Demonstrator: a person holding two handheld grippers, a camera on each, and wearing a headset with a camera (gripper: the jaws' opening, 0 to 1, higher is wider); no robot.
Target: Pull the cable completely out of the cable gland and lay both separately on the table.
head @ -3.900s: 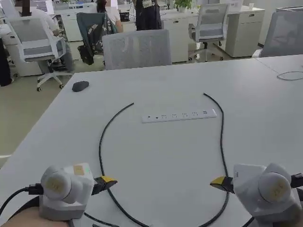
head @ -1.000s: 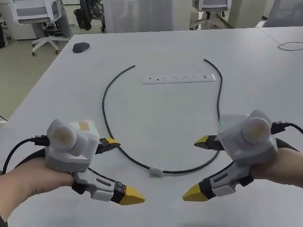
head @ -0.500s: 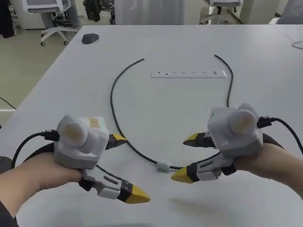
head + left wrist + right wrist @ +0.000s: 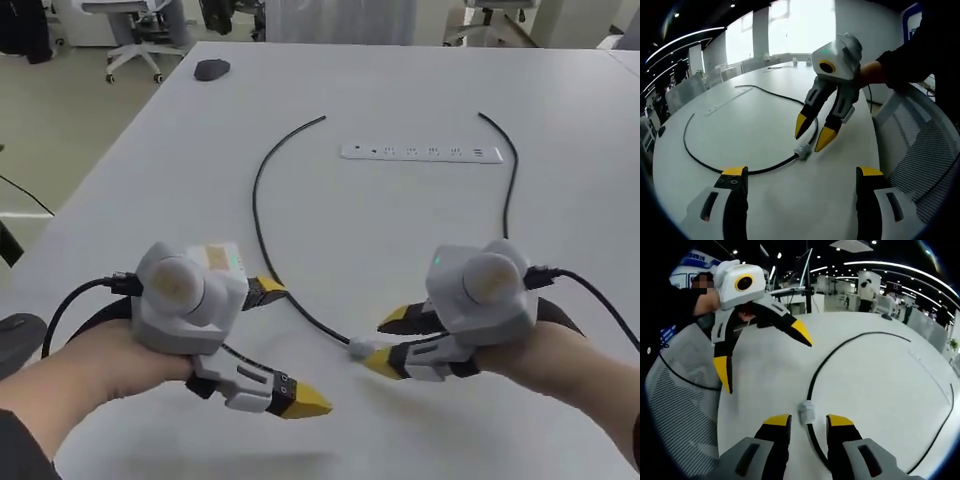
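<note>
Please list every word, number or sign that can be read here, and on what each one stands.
No text can be read.
The yellowish sticker on the left tongs: too blurred.
Markings on the power strip: too small.
The blue sign: blurred.

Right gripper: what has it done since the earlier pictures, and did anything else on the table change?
The right gripper came down and inward to the cable gland. Its open fingers now stand either side of the cable at the gland, not closed on it. The left gripper stayed open, holding nothing. Cable, gland, power strip and mouse lie as before.
</note>
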